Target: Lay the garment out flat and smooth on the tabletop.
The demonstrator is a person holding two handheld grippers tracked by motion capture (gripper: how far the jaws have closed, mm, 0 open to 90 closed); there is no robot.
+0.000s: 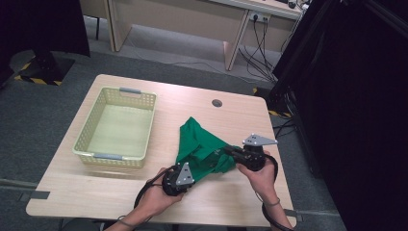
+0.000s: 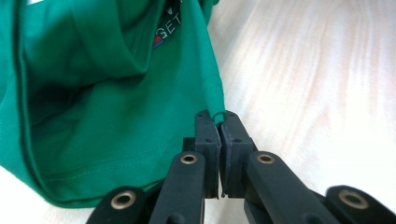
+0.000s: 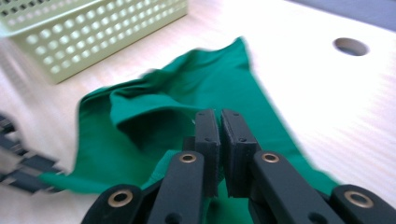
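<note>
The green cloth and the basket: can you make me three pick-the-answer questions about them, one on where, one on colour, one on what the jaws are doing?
1. Where does the basket stand from the green cloth in the high view?
A. to its left
B. on top of it
C. to its right

2. What colour is the basket?
A. red
B. pale yellow-green
C. black

3. How are the left gripper jaws?
A. wide open over bare table
B. shut on the cloth's hem
C. holding the basket

Answers:
1 A: the basket sits on the table left of the cloth, apart from it.
2 B: its perforated walls are pale yellow-green.
3 B: the hem runs down between the closed jaws.
</note>
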